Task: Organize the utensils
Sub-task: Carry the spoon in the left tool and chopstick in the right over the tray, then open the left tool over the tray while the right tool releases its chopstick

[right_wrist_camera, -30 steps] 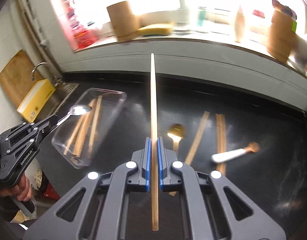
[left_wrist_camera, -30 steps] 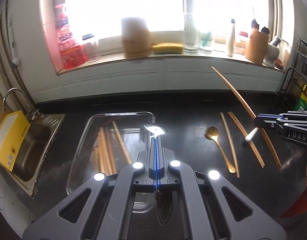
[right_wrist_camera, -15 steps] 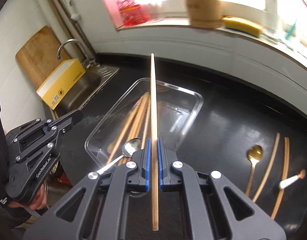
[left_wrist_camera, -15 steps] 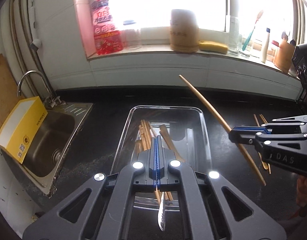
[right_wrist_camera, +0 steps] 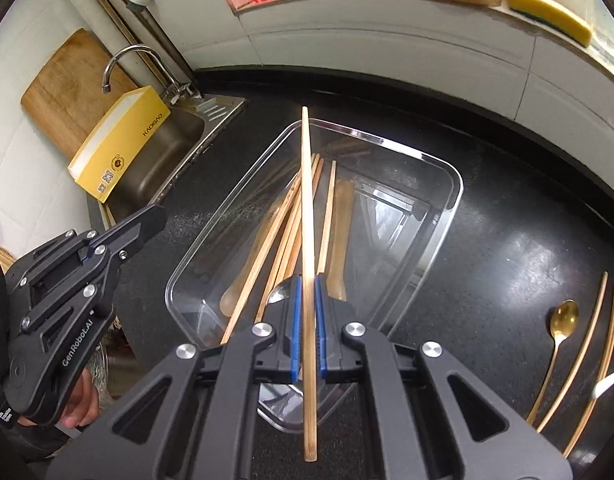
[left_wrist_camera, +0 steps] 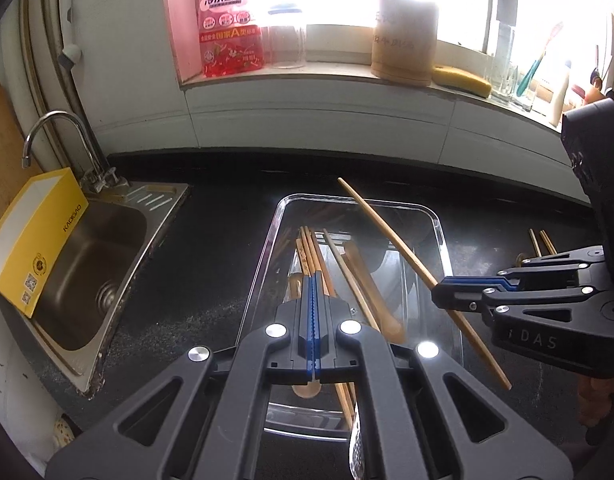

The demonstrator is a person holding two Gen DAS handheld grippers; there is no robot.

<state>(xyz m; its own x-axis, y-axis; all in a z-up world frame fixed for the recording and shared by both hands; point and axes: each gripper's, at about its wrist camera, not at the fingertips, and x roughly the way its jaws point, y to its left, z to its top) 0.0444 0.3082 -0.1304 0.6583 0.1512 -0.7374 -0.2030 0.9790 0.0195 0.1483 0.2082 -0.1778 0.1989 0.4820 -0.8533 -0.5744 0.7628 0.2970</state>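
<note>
A clear plastic tray (left_wrist_camera: 437,220) (right_wrist_camera: 455,184) on the black counter holds several wooden chopsticks (left_wrist_camera: 313,256) (right_wrist_camera: 279,224) and a wooden spoon (right_wrist_camera: 341,236). My left gripper (left_wrist_camera: 311,280) is shut on a silver spoon whose handle (left_wrist_camera: 357,450) hangs below the jaws; its bowl (right_wrist_camera: 281,294) peeks out in the right wrist view. The left gripper also shows at the left of that view (right_wrist_camera: 143,220). My right gripper (right_wrist_camera: 307,280) (left_wrist_camera: 439,294) is shut on a long wooden chopstick (right_wrist_camera: 306,200) (left_wrist_camera: 387,232), held above the tray.
A gold spoon (right_wrist_camera: 563,320), loose chopsticks (right_wrist_camera: 583,344) and a white-handled utensil (right_wrist_camera: 611,380) lie on the counter right of the tray. A steel sink (left_wrist_camera: 87,260) with a yellow box (left_wrist_camera: 31,236) is to the left. Bottles and a sponge (left_wrist_camera: 461,78) stand on the windowsill.
Both grippers have swung left and come over the tray. The silver spoon's bowl dropped from pointing forward to low over the tray, and the chopstick now hangs above the tray.
</note>
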